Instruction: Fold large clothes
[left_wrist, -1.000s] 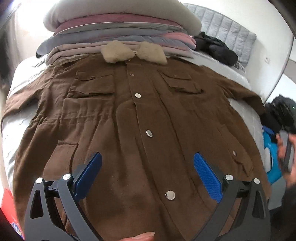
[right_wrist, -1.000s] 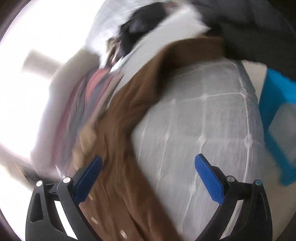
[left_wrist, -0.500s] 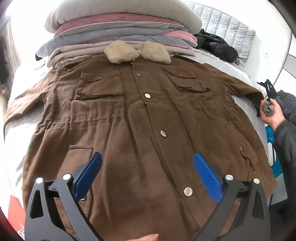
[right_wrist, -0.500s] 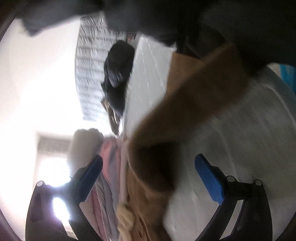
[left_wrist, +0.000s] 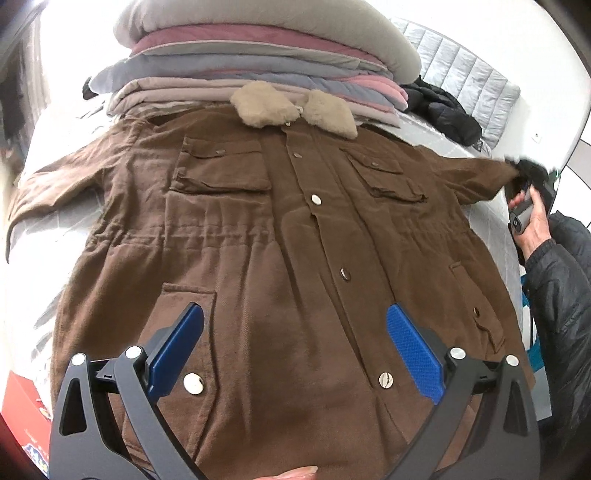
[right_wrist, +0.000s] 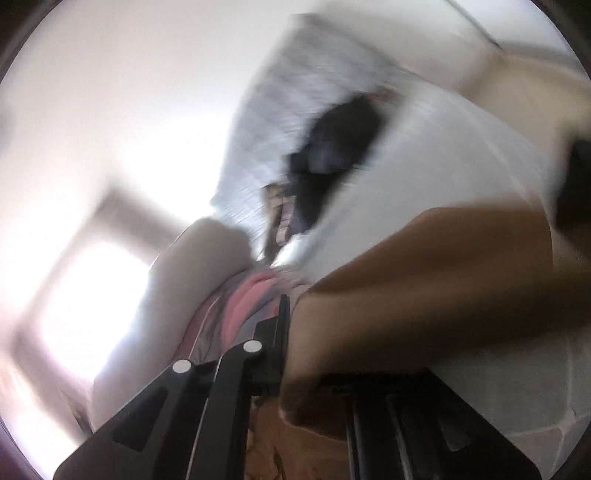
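Note:
A large brown jacket (left_wrist: 280, 236) with a beige fleece collar (left_wrist: 291, 107) lies flat, front up, on the bed. My left gripper (left_wrist: 295, 343) is open and empty, hovering over the jacket's lower hem. My right gripper (left_wrist: 524, 184) shows in the left wrist view at the end of the jacket's right sleeve. In the blurred right wrist view my right gripper (right_wrist: 291, 332) is shut on the brown sleeve (right_wrist: 424, 295), which fills the space between the fingers.
A stack of folded clothes and bedding (left_wrist: 258, 66) stands behind the collar. A black garment (left_wrist: 443, 110) lies at the back right by the quilted headboard (left_wrist: 465, 70). White bedding (left_wrist: 48, 206) shows at the left. My dark-sleeved arm (left_wrist: 557, 295) is at the right edge.
My right gripper has reached the right sleeve cuff and closed on it. The left gripper has stayed open and drifted slightly over the hem.

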